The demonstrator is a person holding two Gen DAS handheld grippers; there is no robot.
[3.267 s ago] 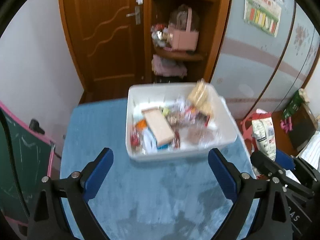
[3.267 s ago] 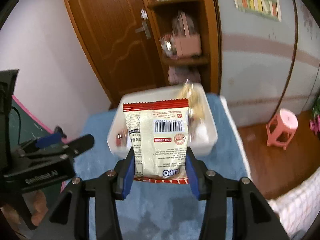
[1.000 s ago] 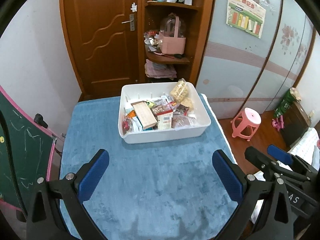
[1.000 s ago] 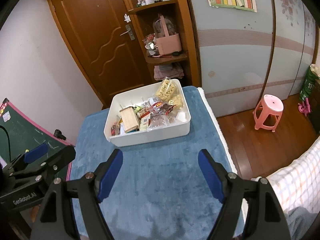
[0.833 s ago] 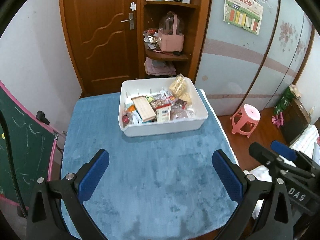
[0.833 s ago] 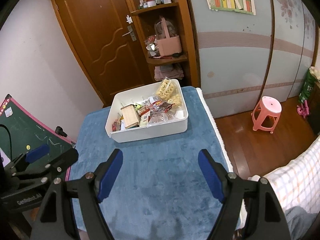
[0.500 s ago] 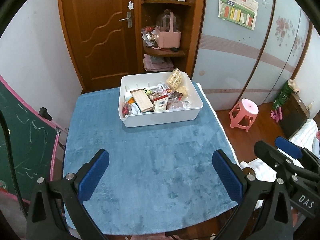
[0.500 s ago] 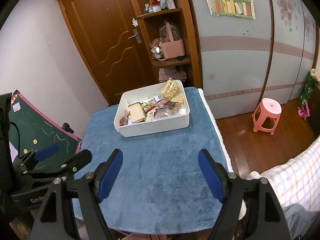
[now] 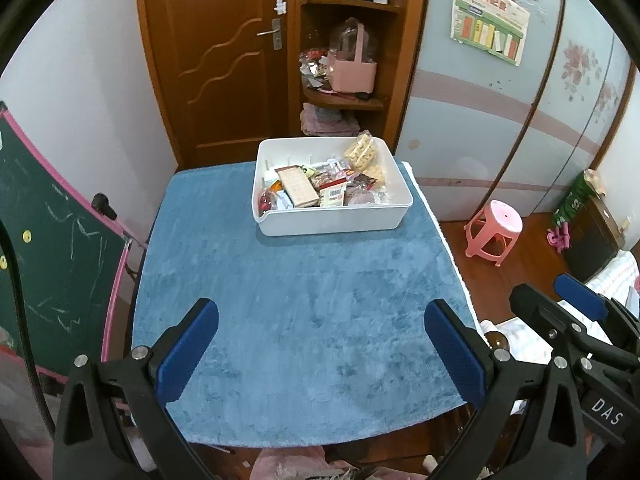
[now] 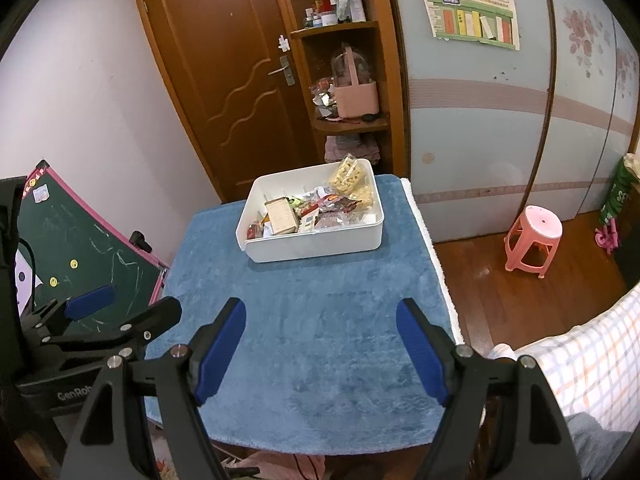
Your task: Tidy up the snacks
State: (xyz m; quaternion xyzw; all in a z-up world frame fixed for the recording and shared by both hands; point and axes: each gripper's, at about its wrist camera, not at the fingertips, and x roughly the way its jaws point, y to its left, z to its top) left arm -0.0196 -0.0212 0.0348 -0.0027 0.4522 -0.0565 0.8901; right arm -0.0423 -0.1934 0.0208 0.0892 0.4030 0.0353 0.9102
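Two handheld grippers held above a blue-covered table with a bin of snacks at its far end.

The left gripper (image 9: 320,344) and right gripper (image 10: 320,344) each have their jaws spread wide, holding nothing, well apart from the white bin (image 9: 332,222). The bin sits on the table (image 9: 300,320) at the far edge, packed with snacks (image 9: 320,188), including a tan box and a bag of pale puffs leaning on its back right corner. A pink stool (image 10: 534,242) stands on the floor to the right.
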